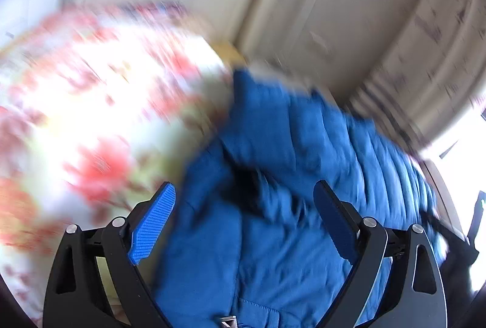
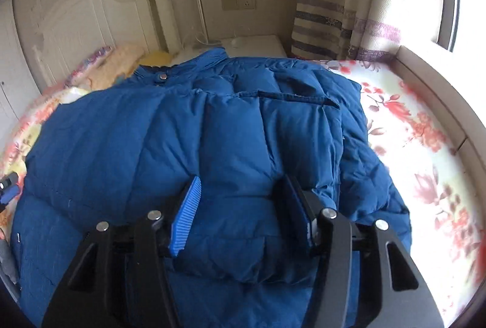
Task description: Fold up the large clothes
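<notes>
A big blue puffer jacket [image 2: 121,130] lies spread on a flowered bedspread [image 2: 410,130], collar toward the headboard. One sleeve [image 2: 237,139] is folded across its front. My right gripper [image 2: 243,179] hangs over the sleeve's cuff end, with puffy fabric lying between its blue pads [image 2: 186,215]; the jaws stand apart and do not pinch it. The left wrist view is blurred. It shows my left gripper [image 1: 243,185] wide open above the jacket [image 1: 288,145], at its edge by the bedspread [image 1: 91,85], with nothing between the fingers.
A white headboard [image 2: 91,15] and pillows [image 2: 115,66] lie beyond the collar. A white nightstand [image 2: 255,44] with a lamp pole [image 2: 199,0] stands behind. A striped curtain [image 2: 334,9] and a window ledge [image 2: 425,70] border the bed's right side.
</notes>
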`<state>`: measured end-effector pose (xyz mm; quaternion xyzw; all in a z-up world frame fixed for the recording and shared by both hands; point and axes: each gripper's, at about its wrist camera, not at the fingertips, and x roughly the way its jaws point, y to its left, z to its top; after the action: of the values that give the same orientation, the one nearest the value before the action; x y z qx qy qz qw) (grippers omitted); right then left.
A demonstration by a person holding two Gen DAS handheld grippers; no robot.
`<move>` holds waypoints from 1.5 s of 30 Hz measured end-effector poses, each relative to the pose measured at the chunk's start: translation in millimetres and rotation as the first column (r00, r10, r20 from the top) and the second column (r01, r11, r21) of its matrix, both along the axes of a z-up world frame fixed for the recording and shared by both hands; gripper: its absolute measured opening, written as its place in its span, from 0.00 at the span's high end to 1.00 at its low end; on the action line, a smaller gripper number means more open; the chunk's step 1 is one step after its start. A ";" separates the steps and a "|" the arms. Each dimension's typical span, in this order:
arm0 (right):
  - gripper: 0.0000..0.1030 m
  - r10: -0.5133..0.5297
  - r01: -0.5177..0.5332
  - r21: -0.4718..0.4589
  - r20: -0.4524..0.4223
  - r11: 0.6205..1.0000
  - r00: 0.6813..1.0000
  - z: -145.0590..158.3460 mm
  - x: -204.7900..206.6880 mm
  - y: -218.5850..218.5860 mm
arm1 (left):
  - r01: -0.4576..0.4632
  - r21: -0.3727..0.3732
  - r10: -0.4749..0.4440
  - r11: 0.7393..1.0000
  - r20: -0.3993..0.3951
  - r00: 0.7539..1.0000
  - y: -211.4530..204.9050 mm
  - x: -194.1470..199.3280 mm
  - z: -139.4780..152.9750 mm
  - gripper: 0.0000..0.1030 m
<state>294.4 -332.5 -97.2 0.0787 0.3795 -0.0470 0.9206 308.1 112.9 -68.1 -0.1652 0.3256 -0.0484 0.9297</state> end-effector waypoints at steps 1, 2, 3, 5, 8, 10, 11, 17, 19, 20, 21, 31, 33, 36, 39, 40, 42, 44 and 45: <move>0.46 0.006 -0.006 -0.006 -0.008 1.000 1.000 -0.5 2.4 0.2 | 0.011 -0.011 -0.010 1.000 0.033 0.999 -1.7 -0.4 13.5 0.13; 0.45 0.007 -0.007 -0.006 -0.008 1.000 1.000 -1.6 3.9 0.0 | 0.029 -0.021 -0.028 0.999 0.047 0.999 -4.5 1.8 23.3 0.13; 0.44 0.008 -0.008 -0.011 -0.009 1.000 1.000 -2.1 5.2 0.1 | 0.065 -0.018 -0.064 0.998 0.050 0.997 -13.3 9.4 38.7 0.12; 0.43 0.010 -0.010 -0.023 -0.008 1.000 1.000 -1.3 3.7 2.1 | 0.108 0.040 -0.109 0.993 0.032 0.994 -33.1 26.3 57.8 0.10; 0.43 0.014 -0.014 -0.016 -0.005 1.000 1.000 -1.5 0.7 4.1 | 0.155 0.198 -0.160 0.968 0.009 0.987 -74.8 58.0 69.2 0.07; 0.43 0.015 -0.015 -0.004 -0.001 1.000 1.000 -3.4 1.1 3.4 | 0.180 0.284 -0.176 0.942 -0.039 0.984 -98.7 84.4 56.0 0.07; 0.43 0.016 -0.016 -0.001 0.000 1.000 1.000 -3.8 1.2 3.0 | 0.186 0.315 -0.171 0.931 -0.075 0.982 -105.0 94.3 45.2 0.07; 0.42 0.021 -0.021 -0.002 0.001 1.000 1.000 -3.4 0.3 2.6 | 0.234 0.413 -0.169 0.880 -0.189 0.967 -119.0 109.7 -27.8 0.04; 0.41 0.022 -0.022 -0.001 0.001 1.000 1.000 -2.8 -0.4 2.8 | 0.224 0.424 -0.144 0.878 -0.214 0.966 -122.0 107.9 -17.8 0.05; 0.41 0.023 -0.023 -0.001 0.001 1.000 1.000 -2.6 -0.5 2.9 | 0.216 0.419 -0.150 0.882 -0.184 0.971 -125.0 103.5 -6.1 0.05; 0.41 0.024 -0.024 -0.003 0.000 1.000 1.000 -2.5 -0.3 3.3 | 0.220 0.413 -0.172 0.884 -0.150 0.974 -127.8 100.7 5.1 0.05; 0.39 0.026 -0.026 -0.006 0.001 1.000 1.000 -2.8 1.6 7.6 | 0.386 0.441 -0.305 0.810 -0.244 0.921 -225.9 140.1 -15.7 0.04; 0.39 0.027 -0.027 0.004 0.003 1.000 1.000 -3.2 1.2 4.9 | 0.358 0.456 -0.312 0.815 -0.177 0.934 -225.5 133.4 -24.5 0.04; 0.38 0.030 -0.030 0.008 0.004 1.000 1.000 -3.4 1.0 3.4 | 0.373 0.418 -0.314 0.828 -0.205 0.927 -213.8 134.9 -18.9 0.04; 0.38 0.031 -0.031 0.011 0.007 0.999 0.999 -3.4 0.4 2.7 | 0.319 0.448 -0.282 0.835 -0.148 0.948 -184.7 122.5 -0.7 0.04; 0.37 0.033 -0.033 0.012 0.009 0.999 0.999 -3.4 0.2 2.5 | 0.299 0.454 -0.264 0.839 -0.140 0.954 -174.2 121.9 1.6 0.04; 0.36 0.037 -0.037 0.015 0.011 0.999 0.999 -3.3 0.0 2.5 | 0.240 0.464 -0.197 0.853 -0.140 0.970 -147.2 122.3 3.2 0.04; 0.35 0.040 -0.040 0.014 0.011 0.999 0.999 -3.4 -0.6 2.3 | 0.202 0.459 -0.146 0.865 -0.154 0.977 -124.2 124.9 -3.4 0.04; 0.35 0.041 -0.042 0.014 0.011 0.999 0.999 -3.3 -0.5 2.4 | 0.201 0.445 -0.136 0.873 -0.174 0.975 -112.1 126.3 -9.6 0.04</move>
<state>293.9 -330.1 -100.5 0.0774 0.3763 -0.0248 0.9229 434.5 0.8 -77.7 0.0856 0.4039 -0.0393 0.9099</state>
